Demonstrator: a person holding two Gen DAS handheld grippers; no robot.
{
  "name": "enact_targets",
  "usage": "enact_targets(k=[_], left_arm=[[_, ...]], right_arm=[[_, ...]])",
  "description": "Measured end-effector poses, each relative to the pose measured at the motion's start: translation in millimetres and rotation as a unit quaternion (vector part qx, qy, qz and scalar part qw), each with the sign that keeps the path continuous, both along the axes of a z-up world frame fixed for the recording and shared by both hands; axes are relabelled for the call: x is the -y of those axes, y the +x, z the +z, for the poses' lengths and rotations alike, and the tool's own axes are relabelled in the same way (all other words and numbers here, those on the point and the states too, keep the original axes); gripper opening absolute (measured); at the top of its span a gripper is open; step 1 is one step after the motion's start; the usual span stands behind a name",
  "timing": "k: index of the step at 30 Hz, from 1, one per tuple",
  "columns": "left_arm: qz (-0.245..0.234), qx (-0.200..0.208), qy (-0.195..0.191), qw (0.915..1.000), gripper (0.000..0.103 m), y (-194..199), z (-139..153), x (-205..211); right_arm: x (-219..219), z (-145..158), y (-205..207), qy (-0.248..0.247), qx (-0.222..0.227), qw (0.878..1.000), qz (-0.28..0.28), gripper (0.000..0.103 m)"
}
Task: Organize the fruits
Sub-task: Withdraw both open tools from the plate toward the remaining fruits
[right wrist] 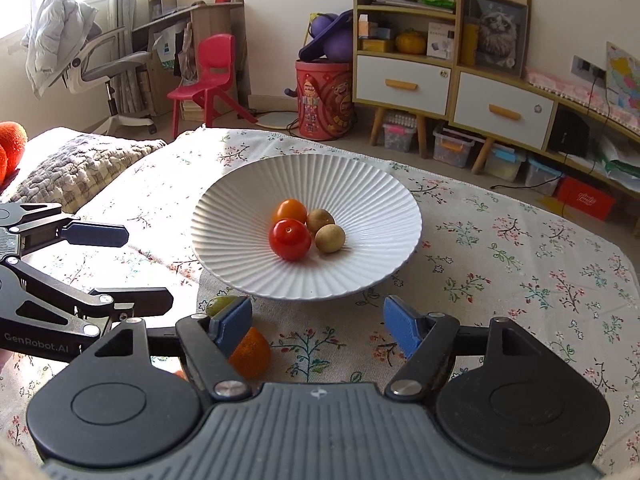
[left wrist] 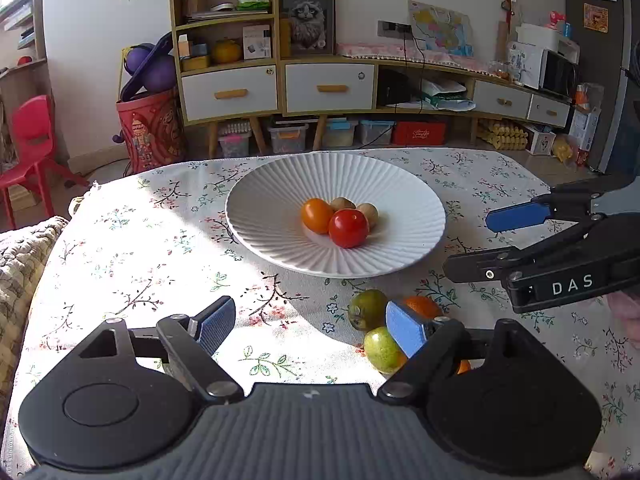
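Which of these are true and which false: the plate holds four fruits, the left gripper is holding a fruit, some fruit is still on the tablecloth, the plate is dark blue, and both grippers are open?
1. The plate holds four fruits. True: a red tomato, an orange tomato and two small brown fruits.
2. The left gripper is holding a fruit. False: nothing is between its fingers.
3. Some fruit is still on the tablecloth. True: a dark green fruit, a light green fruit and an orange fruit lie in front of the plate.
4. The plate is dark blue. False: it is white and ribbed.
5. Both grippers are open. True: the right gripper is empty too.
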State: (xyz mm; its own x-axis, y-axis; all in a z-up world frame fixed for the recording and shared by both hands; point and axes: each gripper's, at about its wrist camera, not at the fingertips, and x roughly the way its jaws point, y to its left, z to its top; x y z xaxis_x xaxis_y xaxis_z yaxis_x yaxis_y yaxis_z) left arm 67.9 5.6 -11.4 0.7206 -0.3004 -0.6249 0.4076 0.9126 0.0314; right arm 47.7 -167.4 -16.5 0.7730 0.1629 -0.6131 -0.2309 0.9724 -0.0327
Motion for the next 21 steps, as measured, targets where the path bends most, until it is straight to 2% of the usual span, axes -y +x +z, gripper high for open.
enact_targets(k=[5, 10, 15, 21], left_arm=[[0.016, -0.013, -0.007, 0.9998, 0.080, -7.3, -3.2, -3.8], [0.035, -0.032, -0.018, 0.9987, 0.085, -14.6, -7.3, -7.5], [0.047, -0.046, -0.031, 0.9974, 0.087, -27.5, -14.9, -6.7], [0.024, -0.057, -0.029, 0.9977, 0.086, -41.4, -23.8, 7.0]], right_arm=[[-0.6, -4.6, -8.0, -0.004, -0.002, 1.000, -0.014, 0.079], [-0.1, -13.1, -17.7, -0.011, -0.012, 0.999, -0.051, 0.088], [1.1, -22.5, -26.3, -0.016, -0.027, 0.998, -0.061, 0.090], [3.4, -23.0, -33.9, -0.023, -0.026, 0.997, -0.071, 0.091]])
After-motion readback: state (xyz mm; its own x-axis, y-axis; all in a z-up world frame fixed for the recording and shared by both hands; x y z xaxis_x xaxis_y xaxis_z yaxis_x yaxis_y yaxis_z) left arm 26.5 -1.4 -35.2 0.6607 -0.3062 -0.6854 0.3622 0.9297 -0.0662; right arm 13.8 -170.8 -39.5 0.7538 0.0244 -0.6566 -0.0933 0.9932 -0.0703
